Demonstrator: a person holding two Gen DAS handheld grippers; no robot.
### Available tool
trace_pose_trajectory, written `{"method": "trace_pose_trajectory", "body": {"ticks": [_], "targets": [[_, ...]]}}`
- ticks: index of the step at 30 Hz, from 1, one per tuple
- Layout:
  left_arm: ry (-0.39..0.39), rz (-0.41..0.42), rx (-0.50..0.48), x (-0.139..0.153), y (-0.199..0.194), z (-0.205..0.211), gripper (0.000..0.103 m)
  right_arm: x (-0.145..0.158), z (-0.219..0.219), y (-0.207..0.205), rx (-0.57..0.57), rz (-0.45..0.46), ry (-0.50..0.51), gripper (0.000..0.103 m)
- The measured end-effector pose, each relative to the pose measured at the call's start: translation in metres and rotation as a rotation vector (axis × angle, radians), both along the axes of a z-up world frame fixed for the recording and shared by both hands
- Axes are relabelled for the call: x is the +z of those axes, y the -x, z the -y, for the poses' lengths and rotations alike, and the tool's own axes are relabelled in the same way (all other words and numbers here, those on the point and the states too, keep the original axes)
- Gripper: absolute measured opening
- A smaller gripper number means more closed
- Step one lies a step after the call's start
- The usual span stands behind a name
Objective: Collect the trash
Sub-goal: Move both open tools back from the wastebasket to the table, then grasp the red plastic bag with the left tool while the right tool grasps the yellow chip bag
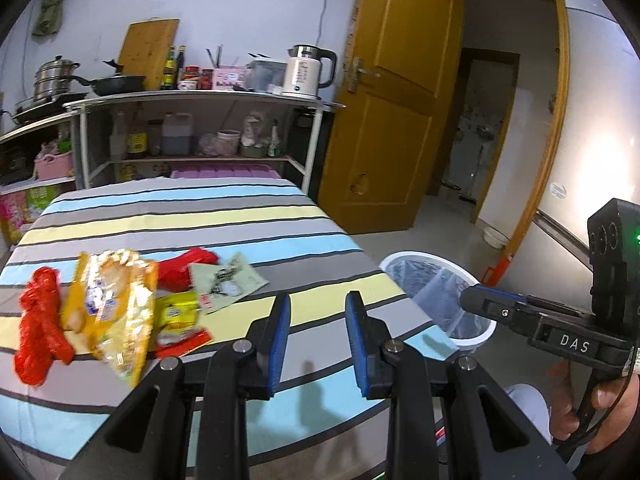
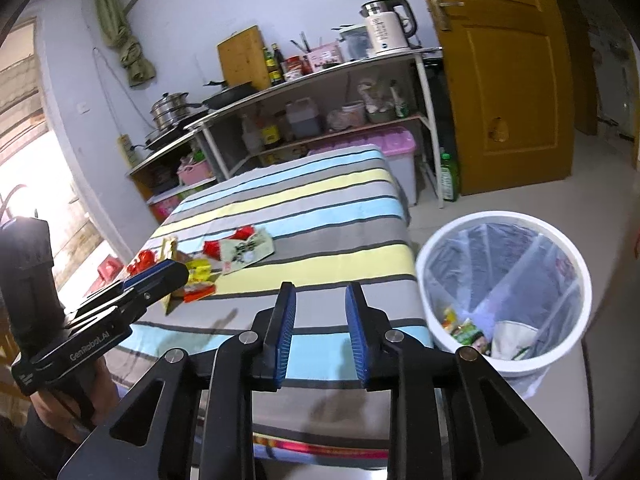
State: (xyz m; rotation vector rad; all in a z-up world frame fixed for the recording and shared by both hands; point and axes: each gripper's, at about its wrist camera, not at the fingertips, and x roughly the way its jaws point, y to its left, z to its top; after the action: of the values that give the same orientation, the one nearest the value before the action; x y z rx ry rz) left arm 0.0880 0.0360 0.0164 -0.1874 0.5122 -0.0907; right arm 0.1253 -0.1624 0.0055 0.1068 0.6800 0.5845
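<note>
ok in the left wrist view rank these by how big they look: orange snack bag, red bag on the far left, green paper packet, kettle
1. orange snack bag, largest
2. red bag
3. green paper packet and kettle: look alike, unranked

The kettle stands much farther back, so its true size is unsure.

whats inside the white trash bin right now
The white trash bin holds a clear liner and a few wrappers at the bottom, yellow and green. The bin's near wall hides whatever else lies there.

Pale walls; an open wooden door [image 1: 394, 92]; metal shelving [image 1: 200, 136]; bright window [image 2: 36, 184] daylight.
</note>
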Motion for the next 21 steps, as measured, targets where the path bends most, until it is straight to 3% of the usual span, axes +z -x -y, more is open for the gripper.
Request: {"method": "trace_pose_trajectory", "body": {"ticks": [8, 12, 21], "targets": [[-0.002, 0.0, 0.076, -0.006, 0.017, -0.032, 0.03, -0.004, -0.029, 0.004, 0.07, -0.007, 0.016, 0.027], [0.0, 0.003, 0.123, -0.008, 0.024, -0.05, 0.038, -0.004, -0.049, 0.005, 0.116, -0.008, 0.02, 0.027], [-0.003, -0.001, 0.231, -0.015, 0.037, -0.09, 0.039, -0.008, -0.091, 0.002, 0.211, -0.013, 0.025, 0.027]]}}
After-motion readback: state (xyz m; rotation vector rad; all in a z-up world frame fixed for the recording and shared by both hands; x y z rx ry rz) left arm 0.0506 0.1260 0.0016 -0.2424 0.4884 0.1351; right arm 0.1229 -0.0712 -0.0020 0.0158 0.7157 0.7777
